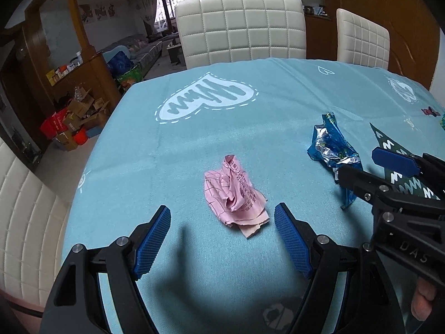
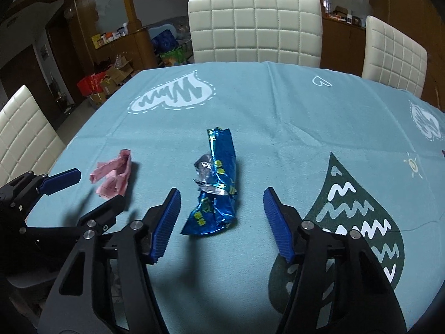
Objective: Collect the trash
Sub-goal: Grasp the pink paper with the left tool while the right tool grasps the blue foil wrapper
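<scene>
Left hand-held gripper wide apart, empty, crumpled pink paper just ahead. Right hand-held gripper likewise wide, flanking blue foil wrapper. Both scraps lie on tabletop; nothing collected yet.

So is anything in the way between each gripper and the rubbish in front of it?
Nothing visible. Bare cloth lies between the open left gripper and the pink paper, and between the open right gripper and the blue wrapper.
</scene>
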The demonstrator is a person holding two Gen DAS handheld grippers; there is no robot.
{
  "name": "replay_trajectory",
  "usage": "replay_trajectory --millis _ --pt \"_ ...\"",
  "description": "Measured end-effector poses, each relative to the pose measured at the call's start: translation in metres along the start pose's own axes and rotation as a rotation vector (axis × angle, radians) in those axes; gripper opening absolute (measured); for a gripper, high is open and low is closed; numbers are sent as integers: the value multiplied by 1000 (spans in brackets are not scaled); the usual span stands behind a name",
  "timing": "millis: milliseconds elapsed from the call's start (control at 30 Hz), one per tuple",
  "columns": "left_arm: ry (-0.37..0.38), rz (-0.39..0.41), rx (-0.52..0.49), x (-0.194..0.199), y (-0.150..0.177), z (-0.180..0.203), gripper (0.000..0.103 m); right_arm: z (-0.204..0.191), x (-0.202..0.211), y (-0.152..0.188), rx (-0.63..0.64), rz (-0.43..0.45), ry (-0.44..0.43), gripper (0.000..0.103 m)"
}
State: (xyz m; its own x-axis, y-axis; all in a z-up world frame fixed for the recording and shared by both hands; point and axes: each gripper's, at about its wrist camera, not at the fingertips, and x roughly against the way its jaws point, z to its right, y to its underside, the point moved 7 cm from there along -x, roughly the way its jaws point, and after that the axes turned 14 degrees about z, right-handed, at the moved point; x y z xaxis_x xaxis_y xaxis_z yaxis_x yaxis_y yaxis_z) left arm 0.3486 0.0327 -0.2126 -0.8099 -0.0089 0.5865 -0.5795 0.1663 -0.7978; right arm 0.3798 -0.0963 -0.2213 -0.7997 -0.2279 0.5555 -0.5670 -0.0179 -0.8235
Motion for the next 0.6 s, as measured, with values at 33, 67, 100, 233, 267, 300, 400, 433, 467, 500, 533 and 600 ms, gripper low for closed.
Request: replay_trajectory --millis 33,67,100,233,267,300,400,433,467,500,533,600 --pt "-4 1 2 -2 0 0 75 1 -2 1 -6 -7 -4 48" --pt "-4 1 6 -3 0 0 75 1 -4 3 -18 -15 -15 43" --pt "2 -4 15 -5 0 -1 75 0 -5 3 -24 -16 -23 40" --pt "11 -14 21 -9 4 1 75 -9 -4 3 11 -7 -25 34" --pt "10 -11 18 -9 4 2 75 -10 -4 4 15 -5 -28 33" --pt "13 -6 14 -7 4 3 69 -12 -3 4 15 -7 -37 32" --pt "42 -21 11 -8 5 6 35 -14 -1 5 11 -9 -50 31" --pt "56 -26 13 -7 5 8 28 -14 0 5 10 -8 -53 31" --pt "58 -27 9 -6 5 9 27 -15 2 4 8 -6 -58 31" --pt "57 -25 -3 -4 5 10 21 -15 4 4 4 -5 -64 31" --pt "62 -24 -10 -2 6 12 15 -15 5 3 0 -3 -68 31" --pt "69 -21 -17 5 5 14 14 -17 9 2 -4 4 -73 31"
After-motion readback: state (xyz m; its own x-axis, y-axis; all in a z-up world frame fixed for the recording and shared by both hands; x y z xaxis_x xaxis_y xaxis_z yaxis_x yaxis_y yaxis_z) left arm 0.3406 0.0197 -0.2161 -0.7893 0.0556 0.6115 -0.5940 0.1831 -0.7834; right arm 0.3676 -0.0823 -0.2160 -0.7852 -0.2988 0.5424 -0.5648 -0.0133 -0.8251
